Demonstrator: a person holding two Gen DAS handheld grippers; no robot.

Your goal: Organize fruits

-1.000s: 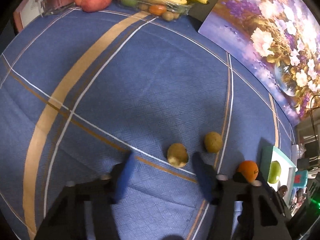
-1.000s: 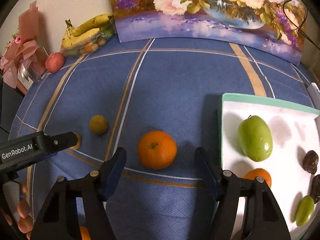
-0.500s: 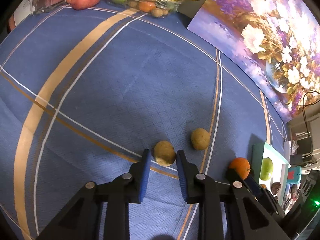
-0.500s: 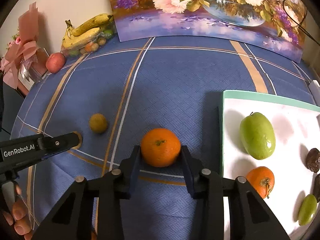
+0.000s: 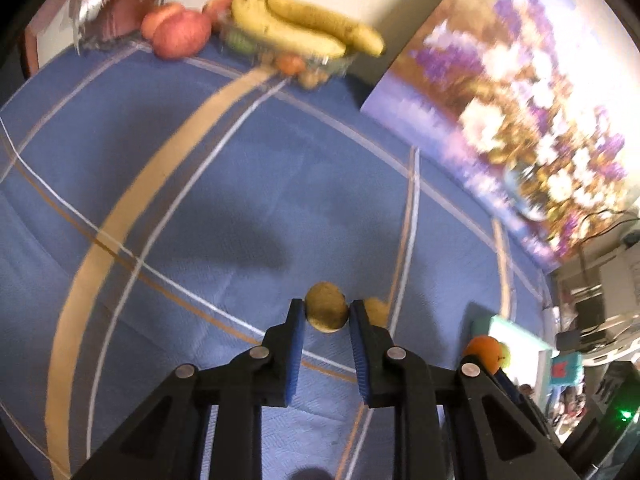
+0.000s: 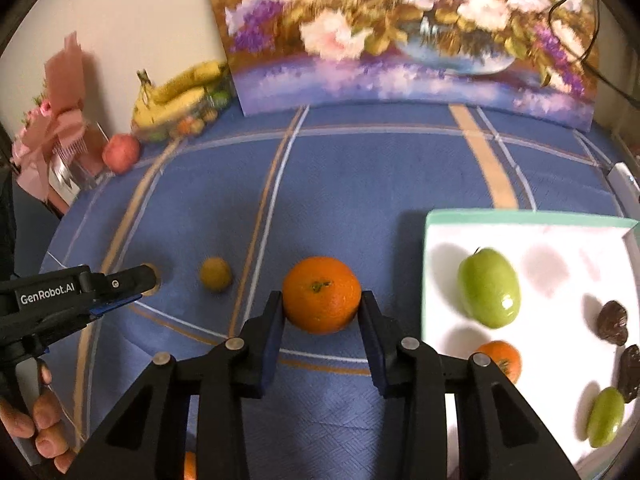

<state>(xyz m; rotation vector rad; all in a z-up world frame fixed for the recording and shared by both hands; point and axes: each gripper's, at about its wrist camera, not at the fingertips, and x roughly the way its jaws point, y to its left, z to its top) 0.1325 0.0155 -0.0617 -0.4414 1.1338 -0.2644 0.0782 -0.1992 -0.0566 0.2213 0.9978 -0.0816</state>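
My left gripper (image 5: 326, 314) is shut on a small brown-yellow fruit (image 5: 325, 307), lifted just off the blue cloth; in the right wrist view the same gripper (image 6: 154, 280) shows at the left edge with the fruit mostly hidden. A second small brown fruit (image 5: 376, 310) (image 6: 216, 274) lies on the cloth beside it. My right gripper (image 6: 322, 306) is shut on an orange (image 6: 321, 294), also seen at the right of the left wrist view (image 5: 482, 352). The white tray (image 6: 560, 236) at the right holds a large green fruit (image 6: 489, 287), a small orange (image 6: 502, 362), a small green fruit (image 6: 606, 422) and dark dried fruits (image 6: 612, 322).
At the back left, bananas (image 5: 304, 26) lie on a clear box of small fruit, with red apples (image 5: 182, 34) and a pink wrapped bouquet (image 6: 52, 136) beside them. A flower painting (image 6: 400, 36) leans on the wall. A person's hand (image 6: 44, 428) holds the left gripper.
Both grippers went from wide open to shut, the left on the small brown fruit and the right on the orange. Both then rose a little with their fruit.
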